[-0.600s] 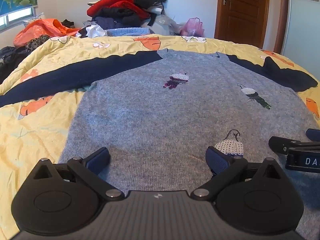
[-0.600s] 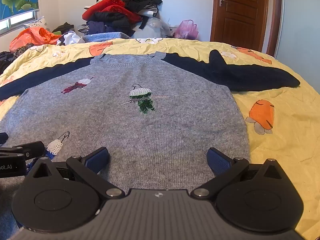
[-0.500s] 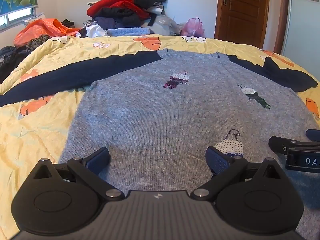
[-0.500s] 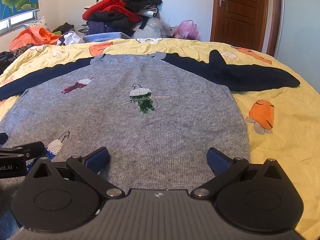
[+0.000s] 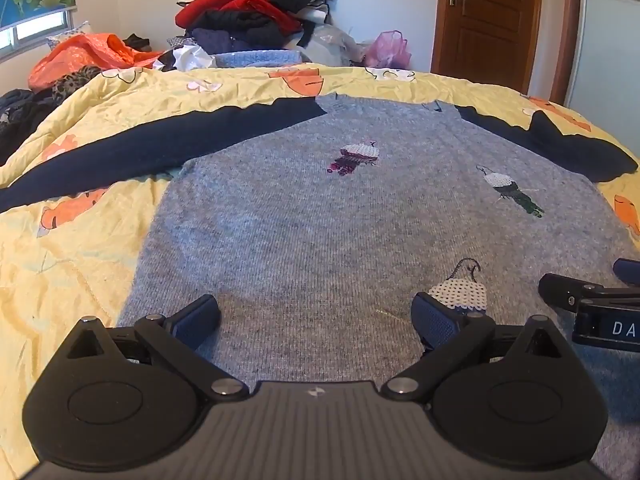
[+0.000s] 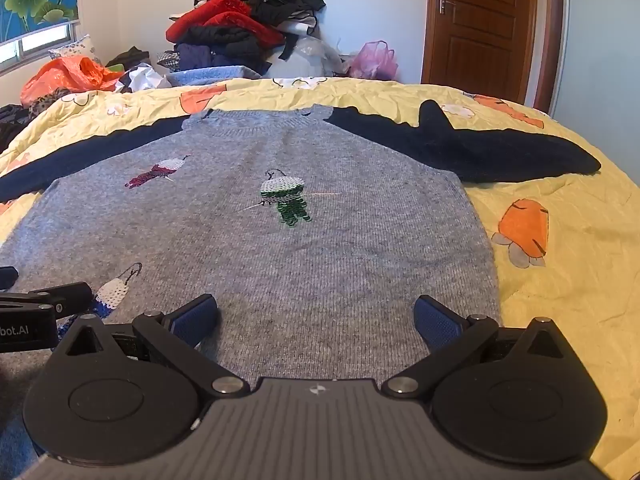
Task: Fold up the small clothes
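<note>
Left tool point(image 5: 316, 318) unmoved, jaws wide, sweater point(image 5: 340, 232) flat

grey sweater point(image 5: 340, 232) flat on yellow bedspread point(image 5: 72, 264)

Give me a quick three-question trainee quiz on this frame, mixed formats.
1. True or false: the grey sweater lies spread flat on the yellow quilt, both navy sleeves out to the sides.
2. Multiple choice: the jaws of the left gripper and the right gripper are: A) both shut on the hem, B) both wide open with nothing clamped, C) one open, one shut.
3. Fill in: behind the bed, the clothes pile stands left of a closed wooden ____.

Key: 1 true; 2 B; 3 door.
</note>
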The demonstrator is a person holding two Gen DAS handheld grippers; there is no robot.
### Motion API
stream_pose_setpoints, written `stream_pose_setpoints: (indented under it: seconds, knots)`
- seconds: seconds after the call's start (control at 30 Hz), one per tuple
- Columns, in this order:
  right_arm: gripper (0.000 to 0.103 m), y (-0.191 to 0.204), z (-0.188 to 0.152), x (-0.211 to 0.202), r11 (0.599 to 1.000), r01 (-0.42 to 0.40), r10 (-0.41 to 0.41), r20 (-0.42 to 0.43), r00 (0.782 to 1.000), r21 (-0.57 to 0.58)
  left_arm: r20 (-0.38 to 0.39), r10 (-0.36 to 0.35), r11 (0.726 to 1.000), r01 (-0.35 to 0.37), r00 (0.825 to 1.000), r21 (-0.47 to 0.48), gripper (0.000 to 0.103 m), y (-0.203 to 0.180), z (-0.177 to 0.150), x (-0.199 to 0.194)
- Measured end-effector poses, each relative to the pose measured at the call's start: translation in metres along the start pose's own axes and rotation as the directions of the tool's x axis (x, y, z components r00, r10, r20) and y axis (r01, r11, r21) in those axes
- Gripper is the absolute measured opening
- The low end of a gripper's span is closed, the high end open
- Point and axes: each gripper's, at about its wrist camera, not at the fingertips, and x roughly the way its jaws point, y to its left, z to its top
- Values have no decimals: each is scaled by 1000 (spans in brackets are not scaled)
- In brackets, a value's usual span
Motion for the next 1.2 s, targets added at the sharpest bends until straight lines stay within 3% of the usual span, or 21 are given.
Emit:
stream_pose_setpoints:
  seconds: [1.2]
  knots:
    - [103, 0, -1, 0, 1000, -2, 2, 2, 1000, 2, -6, -3, 1000, 3, 1000, 3, 103, 0, 1, 0]
